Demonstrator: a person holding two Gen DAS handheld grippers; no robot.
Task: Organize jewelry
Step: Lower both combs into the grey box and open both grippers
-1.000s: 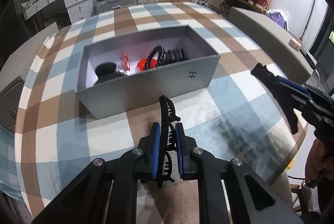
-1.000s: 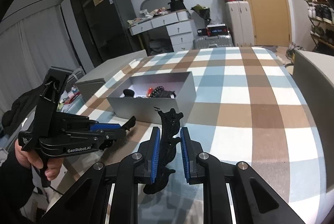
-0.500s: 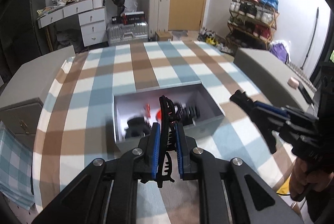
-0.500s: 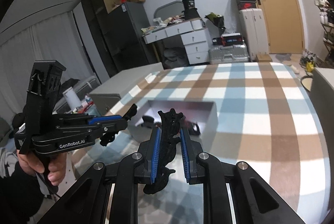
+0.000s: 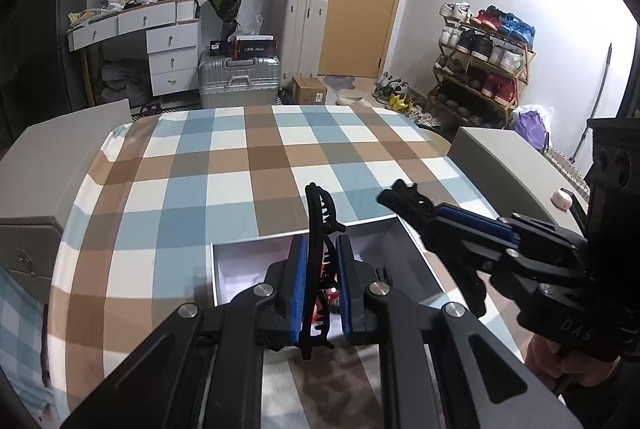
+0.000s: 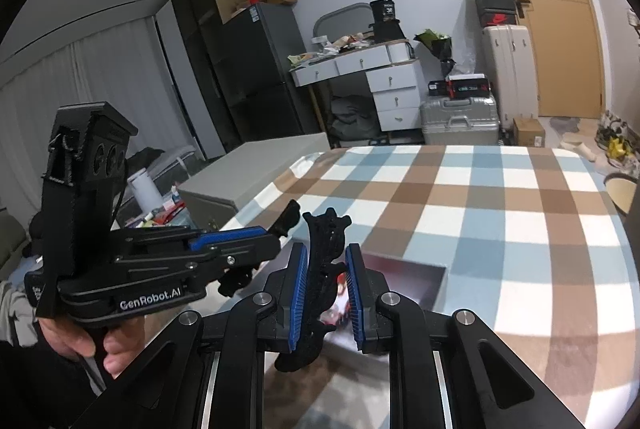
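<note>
My left gripper [image 5: 322, 244] is shut on a thin black toothed hair clip [image 5: 316, 205] that stands upright between its blue pads. It hangs above the open grey box [image 5: 248, 265], where a bit of red shows behind the fingers. My right gripper [image 6: 326, 263] is shut on a bulkier black claw clip [image 6: 328, 233], also over the box [image 6: 408, 277]. A red item [image 6: 340, 283] lies inside. Each gripper shows in the other's view: the right gripper [image 5: 416, 205] close on the right, the left gripper [image 6: 272, 241] close on the left.
The box sits on a table with a blue, brown and white checked cloth [image 5: 240, 165]. Grey cabinets flank it on the left [image 5: 60, 149] and right [image 5: 504, 157], the right one bearing a small pink object [image 5: 560, 199]. A hand [image 6: 80, 341] holds the left gripper's handle.
Both grippers have risen and moved forward over the box, each still holding its clip. The box has slid down the views to lie under the fingers, and the two grippers have come closer together.
</note>
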